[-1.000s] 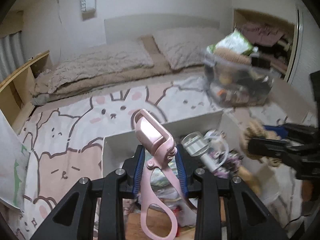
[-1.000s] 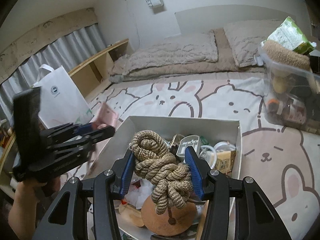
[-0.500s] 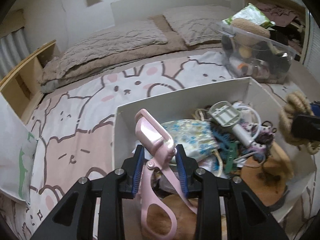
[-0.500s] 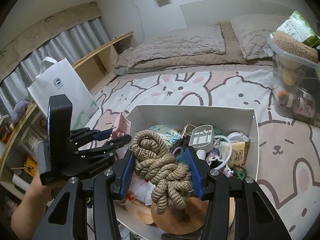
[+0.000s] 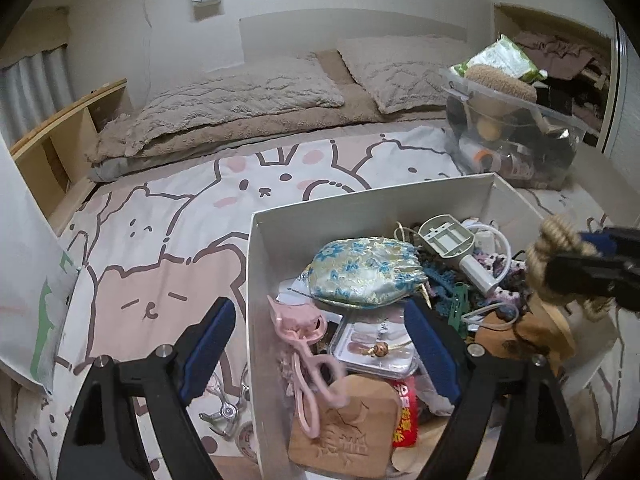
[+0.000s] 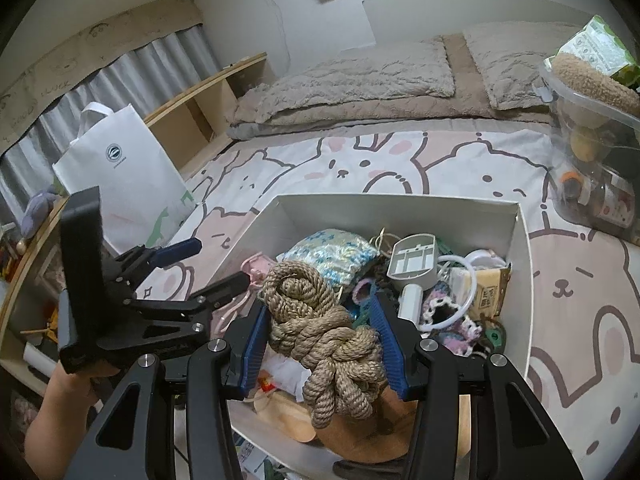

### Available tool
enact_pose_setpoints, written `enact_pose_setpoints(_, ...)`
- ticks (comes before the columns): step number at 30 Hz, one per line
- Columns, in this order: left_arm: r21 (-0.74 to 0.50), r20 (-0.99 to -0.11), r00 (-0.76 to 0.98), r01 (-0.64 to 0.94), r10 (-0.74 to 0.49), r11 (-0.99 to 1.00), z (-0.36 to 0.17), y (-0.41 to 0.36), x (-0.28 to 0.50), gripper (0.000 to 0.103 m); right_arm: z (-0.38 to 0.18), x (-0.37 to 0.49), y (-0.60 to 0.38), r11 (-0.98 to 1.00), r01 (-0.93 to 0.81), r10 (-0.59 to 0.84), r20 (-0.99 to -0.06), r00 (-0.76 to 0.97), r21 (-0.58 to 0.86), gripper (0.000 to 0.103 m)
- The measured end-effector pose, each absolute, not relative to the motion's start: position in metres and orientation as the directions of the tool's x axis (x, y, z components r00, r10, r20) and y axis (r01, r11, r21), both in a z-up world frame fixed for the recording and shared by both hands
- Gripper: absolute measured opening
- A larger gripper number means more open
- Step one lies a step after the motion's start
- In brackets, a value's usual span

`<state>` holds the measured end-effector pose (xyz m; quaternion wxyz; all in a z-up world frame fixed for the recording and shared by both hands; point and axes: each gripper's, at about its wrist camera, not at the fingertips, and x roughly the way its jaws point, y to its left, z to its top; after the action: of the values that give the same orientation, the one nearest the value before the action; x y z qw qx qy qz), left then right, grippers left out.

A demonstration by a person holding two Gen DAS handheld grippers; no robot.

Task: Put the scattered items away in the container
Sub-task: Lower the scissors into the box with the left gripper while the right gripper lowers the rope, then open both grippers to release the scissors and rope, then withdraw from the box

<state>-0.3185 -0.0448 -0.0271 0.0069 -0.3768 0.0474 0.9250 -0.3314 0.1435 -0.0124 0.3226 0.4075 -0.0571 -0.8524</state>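
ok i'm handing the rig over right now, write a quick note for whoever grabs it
Left gripper: jaws opening, nothing gripped; the pink eyelash curler lies loose in the white box below it.
Right gripper: shut on the knotted rope, hanging over the box.
Done: curler is in, along with the floral pouch and other clutter.
Left: release the rope into the box, then collect the metal eyelash curler lying on the bedsheet just outside the box's left wall.

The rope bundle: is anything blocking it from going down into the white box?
No. The right gripper holds the rope bundle over the open white box. Only items already inside lie below, like the round wooden piece.
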Motion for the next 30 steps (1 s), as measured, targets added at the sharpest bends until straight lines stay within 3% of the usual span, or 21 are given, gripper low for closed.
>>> enact_pose_setpoints(21, -0.055, -0.625, -0.78, 0.007, 0.029, -0.998, 0.008, -0.055, -0.279, 0.087, -0.042, -0.305, 0.096, -0.739, 0.575, -0.607, -0.717, -0.343, 0.351, 0.051)
enact_pose_setpoints(25, -0.067, -0.615, -0.788, 0.01, 0.033, -0.998, 0.013, -0.056, -0.27, 0.087, -0.055, -0.303, 0.079, -0.71, 0.622, -0.596, -0.751, -0.282, 0.33, 0.06)
enact_pose_setpoints(27, -0.071, -0.61, -0.791, 0.01, 0.035, -0.997, 0.015, -0.056, -0.266, 0.087, -0.057, -0.299, 0.079, -0.721, 0.622, -0.583, -0.752, -0.308, 0.305, 0.085)
enact_pose_setpoints(30, -0.069, -0.606, -0.795, 0.005, 0.038, -0.998, 0.018, -0.055, -0.26, 0.087, -0.055, -0.295, 0.084, -0.719, 0.619, -0.603, -0.727, -0.329, 0.317, 0.097)
